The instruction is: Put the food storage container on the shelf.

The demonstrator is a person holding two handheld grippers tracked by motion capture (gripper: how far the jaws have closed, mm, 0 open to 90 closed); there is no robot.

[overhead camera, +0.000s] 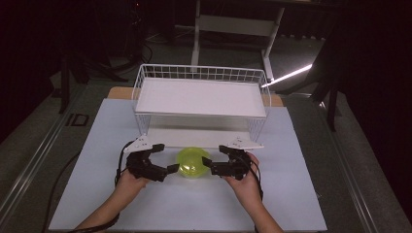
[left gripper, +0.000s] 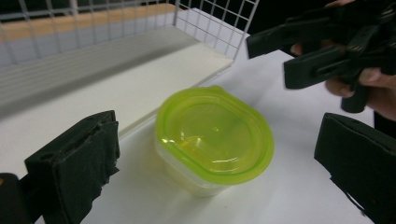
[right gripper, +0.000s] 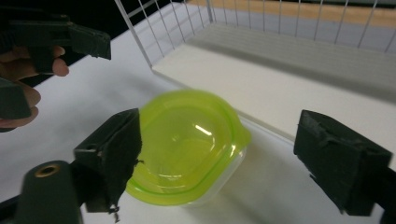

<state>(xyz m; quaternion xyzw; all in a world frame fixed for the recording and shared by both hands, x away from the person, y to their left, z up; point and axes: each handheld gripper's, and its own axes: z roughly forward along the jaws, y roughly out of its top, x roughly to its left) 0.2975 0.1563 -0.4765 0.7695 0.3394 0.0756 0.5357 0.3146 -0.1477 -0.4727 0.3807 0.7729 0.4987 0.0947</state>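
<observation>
Now both grippers, left gripper (overhead camera: 166,158) and right gripper (overhead camera: 214,158), jaws spread wide, flank the green-lidded container (overhead camera: 192,163); close squarely on opposite sides, below the lid's rim.

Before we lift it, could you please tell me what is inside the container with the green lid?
Through the translucent green lid the container looks empty. Glare on the lid and the cloudy wall keep me from ruling out something small or clear at the bottom.
</observation>
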